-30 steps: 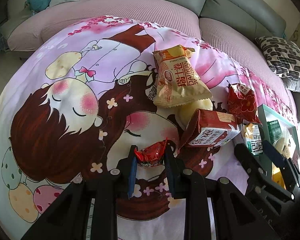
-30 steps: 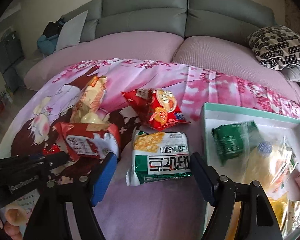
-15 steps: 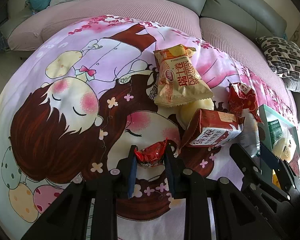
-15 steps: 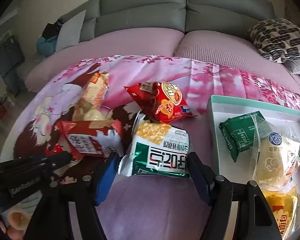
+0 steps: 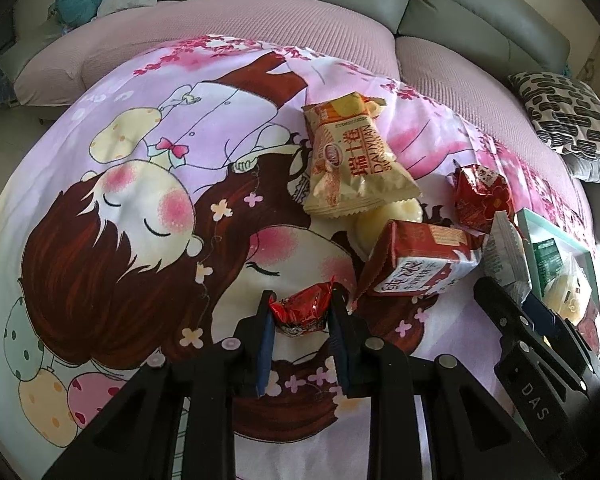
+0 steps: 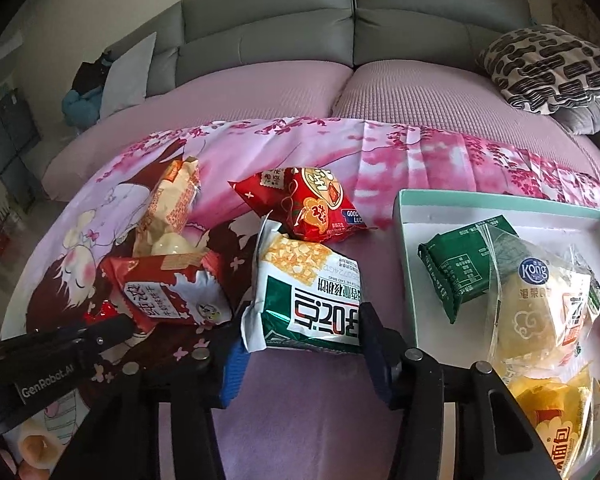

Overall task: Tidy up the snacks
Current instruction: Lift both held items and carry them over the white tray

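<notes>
Red foil crinkles between your left gripper (image 5: 300,314)'s blue pads in the left wrist view: the jaws are nearly closed and clamp a small red-wrapped candy (image 5: 302,310), low in the middle of the frame, over the pink cartoon-print sheet (image 5: 148,184). Up and to the right of it lies a red wafer pack (image 5: 418,260), and above that a yellow Swiss-roll bag (image 5: 350,164) resting partly on a pale round bun (image 5: 388,216). Further right sits a red snack pouch (image 5: 482,196), and at the right edge you see a corner of the mint-green tray (image 5: 556,232) with your right gripper's black body in front of it.

Green and white fill the lower middle of the right wrist view, where your right gripper (image 6: 302,338) has the green-and-white cracker bag (image 6: 308,300) between its blue pads. Its jaws have just been closing, and both pads now press the bag's sides, its near end lifted and its far end tucked against the red snack pouch (image 6: 306,204). Left of it lies the red wafer pack (image 6: 168,292), with the yellow Swiss-roll bag (image 6: 174,204) beyond. At the right, the mint-green tray (image 6: 404,248) holds a dark green packet (image 6: 458,266), a clear-wrapped bread bag (image 6: 540,304) and a yellow bread bag (image 6: 556,416) at the lower right corner. Your left gripper (image 6: 112,320) shows as a black bar at the lower left.
</notes>
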A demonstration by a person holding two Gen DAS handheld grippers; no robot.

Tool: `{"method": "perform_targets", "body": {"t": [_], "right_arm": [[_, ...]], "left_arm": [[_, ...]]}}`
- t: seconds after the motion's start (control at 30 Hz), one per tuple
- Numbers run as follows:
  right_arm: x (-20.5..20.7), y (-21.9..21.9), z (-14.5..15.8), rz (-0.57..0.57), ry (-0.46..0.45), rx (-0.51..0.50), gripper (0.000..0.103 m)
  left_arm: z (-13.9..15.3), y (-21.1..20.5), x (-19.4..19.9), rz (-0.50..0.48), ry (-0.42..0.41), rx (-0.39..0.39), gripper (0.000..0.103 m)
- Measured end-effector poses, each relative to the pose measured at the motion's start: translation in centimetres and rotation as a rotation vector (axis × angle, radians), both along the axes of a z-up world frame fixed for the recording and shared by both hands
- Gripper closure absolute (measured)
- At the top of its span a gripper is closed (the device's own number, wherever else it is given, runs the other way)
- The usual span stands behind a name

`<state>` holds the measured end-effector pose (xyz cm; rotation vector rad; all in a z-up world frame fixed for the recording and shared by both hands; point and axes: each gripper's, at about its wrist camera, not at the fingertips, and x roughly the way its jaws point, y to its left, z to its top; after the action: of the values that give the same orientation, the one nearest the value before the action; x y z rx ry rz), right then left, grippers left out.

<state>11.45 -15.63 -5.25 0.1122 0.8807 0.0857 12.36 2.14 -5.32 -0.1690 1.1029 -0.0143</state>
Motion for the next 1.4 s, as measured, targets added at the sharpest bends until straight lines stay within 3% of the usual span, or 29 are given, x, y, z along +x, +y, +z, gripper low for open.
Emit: {"method": "perform_targets", "body": {"t": [0.83,1.2,1.4], "right_arm": [[-3.1,-1.4,5.6,-0.017,-0.146,0.041,0.051],[-4.3,-3.4,7.0,-0.061,-0.185,0.043,0.051],[-5.4,-7.2,7.9,-0.16,-0.212,0.004,0.051]], "left_arm": [[5.3,0.0,-1.4,-0.004,-0.145,-0.026,0.077],[7.9,-4.2,-1.9,-0.097,-0.216,-0.023,0.077],[9.4,-7.7,-2.2,-0.172,-0.265,-0.033,0.077]]}}
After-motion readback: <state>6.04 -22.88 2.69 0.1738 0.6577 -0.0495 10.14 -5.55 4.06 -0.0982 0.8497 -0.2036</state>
